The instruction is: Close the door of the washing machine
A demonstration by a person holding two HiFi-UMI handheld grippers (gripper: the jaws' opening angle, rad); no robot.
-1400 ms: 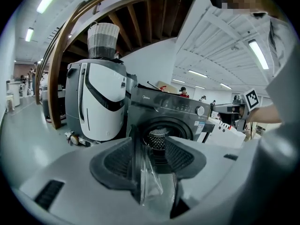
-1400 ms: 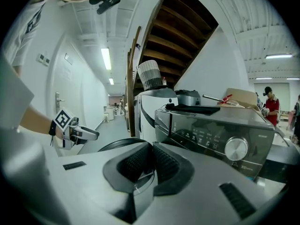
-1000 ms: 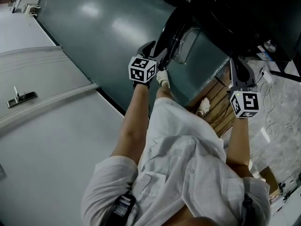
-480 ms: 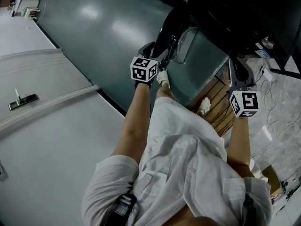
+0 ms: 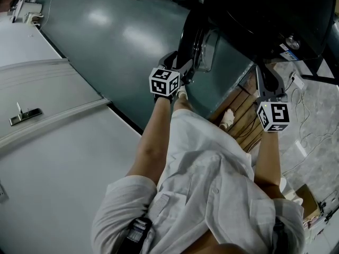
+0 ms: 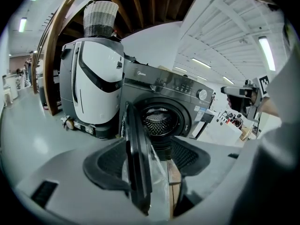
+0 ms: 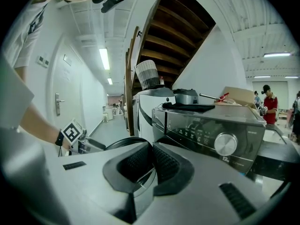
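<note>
WASHER DOOR AJAR: A person in a white shirt (image 5: 212,189) stands over a dark front-loading washing machine (image 5: 265,15), a claw in each hand. The machine's round door (image 6: 138,172) stands open, swung out from the drum opening (image 6: 157,121) and seen edge-on in the left gripper view. The left claw (image 6: 149,142) is spread wide, and the door's dark rim and bulging glass stand between its two ribbed pads (image 6: 108,162); whether either pad touches the rim cannot be told. In the head view this claw sits at the door's outer edge above the grey-green floor (image 5: 116,36), its marker cube (image 5: 165,82) turned upward. The right claw (image 7: 151,149) is drawn narrow, its tips together with nothing between them. It is held off the machine's front, near the control panel (image 7: 197,128) and its silver knob (image 7: 226,144). Part of the open door shows as a dark arc just beyond it. Seen from the head, the right claw hangs over wooden slats (image 5: 246,112) at the machine's base, well apart from the left claw. Beside the washer stands a white and grey machine (image 6: 96,83) topped by a woven basket (image 6: 100,15)
</note>
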